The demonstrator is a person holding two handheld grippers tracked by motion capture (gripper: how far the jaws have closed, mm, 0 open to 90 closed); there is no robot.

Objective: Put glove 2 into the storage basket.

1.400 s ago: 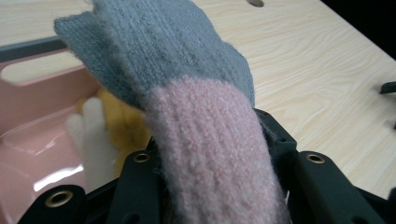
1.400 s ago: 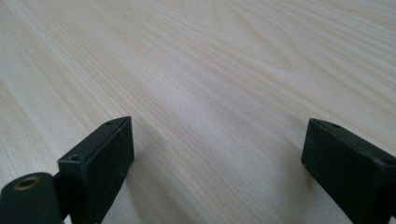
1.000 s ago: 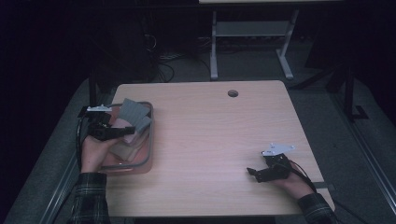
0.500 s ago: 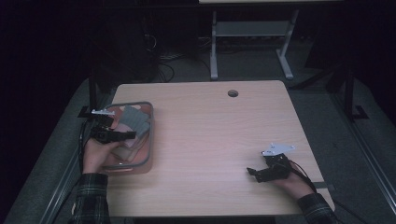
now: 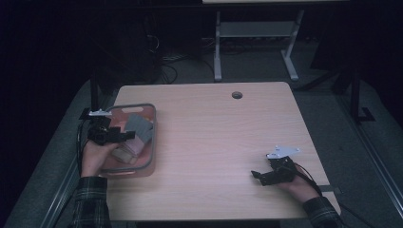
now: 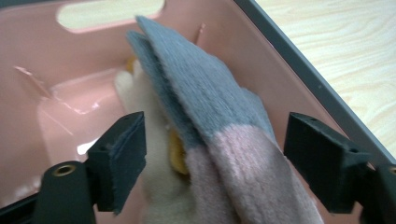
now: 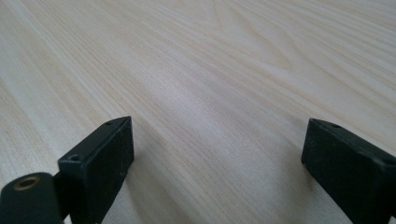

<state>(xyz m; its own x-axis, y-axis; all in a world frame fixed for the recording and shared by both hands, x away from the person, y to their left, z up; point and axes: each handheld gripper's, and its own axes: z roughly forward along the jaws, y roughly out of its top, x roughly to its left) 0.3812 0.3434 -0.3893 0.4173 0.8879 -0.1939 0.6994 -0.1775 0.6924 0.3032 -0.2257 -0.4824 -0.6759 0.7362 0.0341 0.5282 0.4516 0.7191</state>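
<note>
Left gripper (image 5: 127,135) over pink bin (image 5: 151,124) at table (image 5: 223,142) left edge, jaws spread either side of grey-pink cloth (image 6: 219,135) in bin. Right gripper (image 5: 256,175) near right, jaws spread over bare wood.

Dark lab: bare wooden table (image 5: 214,142), floor cables (image 5: 166,66), metal stand (image 5: 256,42).

- pink basket (image 5: 151,142), grey rim, at surface's left edge.
- grey-and-pink plush cloth (image 6: 219,126) inside, tilted up over cream fabric (image 6: 144,116).
</note>
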